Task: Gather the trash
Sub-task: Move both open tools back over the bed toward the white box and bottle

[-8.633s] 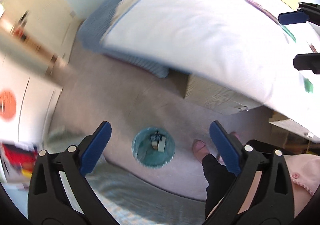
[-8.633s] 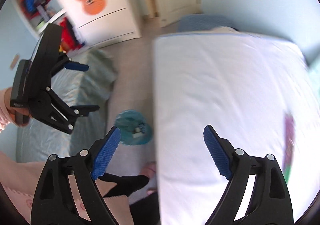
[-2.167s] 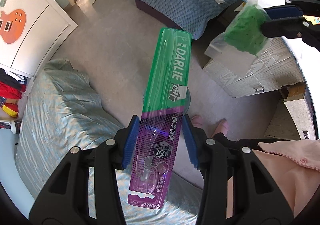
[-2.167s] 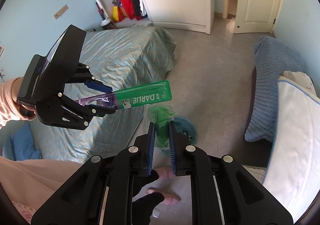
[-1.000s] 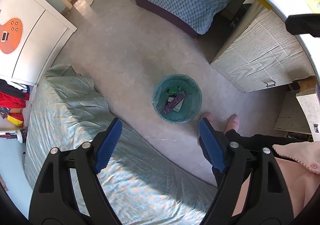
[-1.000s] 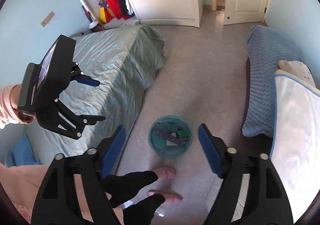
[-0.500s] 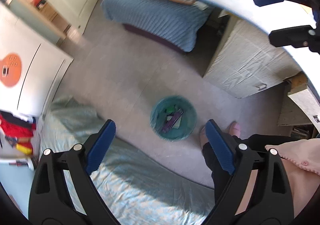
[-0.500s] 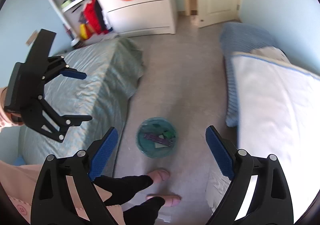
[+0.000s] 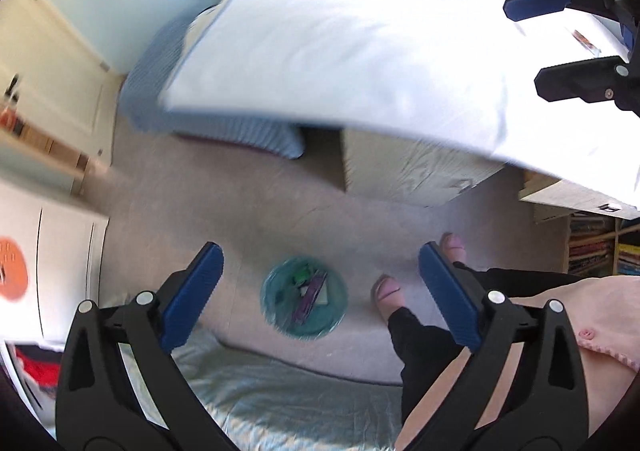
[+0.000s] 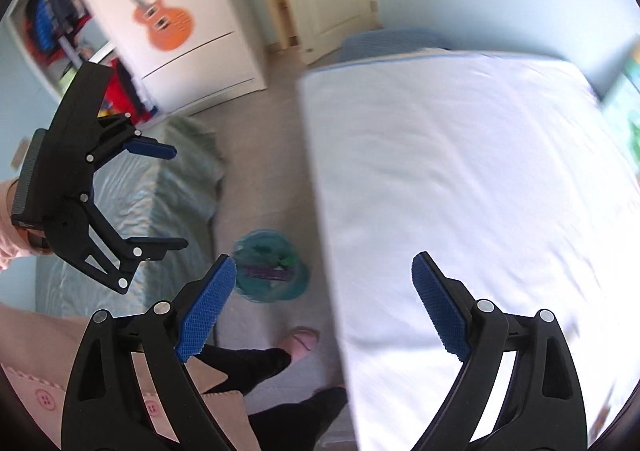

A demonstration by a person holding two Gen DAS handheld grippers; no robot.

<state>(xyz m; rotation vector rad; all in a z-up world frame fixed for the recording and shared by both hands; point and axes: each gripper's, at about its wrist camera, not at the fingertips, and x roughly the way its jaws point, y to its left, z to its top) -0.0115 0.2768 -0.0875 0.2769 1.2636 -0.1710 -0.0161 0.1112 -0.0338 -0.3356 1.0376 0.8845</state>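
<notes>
Where it stands on the floor, the bin (image 9: 304, 298) holds a purple packet (image 9: 309, 298).

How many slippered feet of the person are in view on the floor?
2. In the left wrist view, one foot stands right of the bin; the other foot is farther up, partly hidden behind the left gripper's finger.
</notes>
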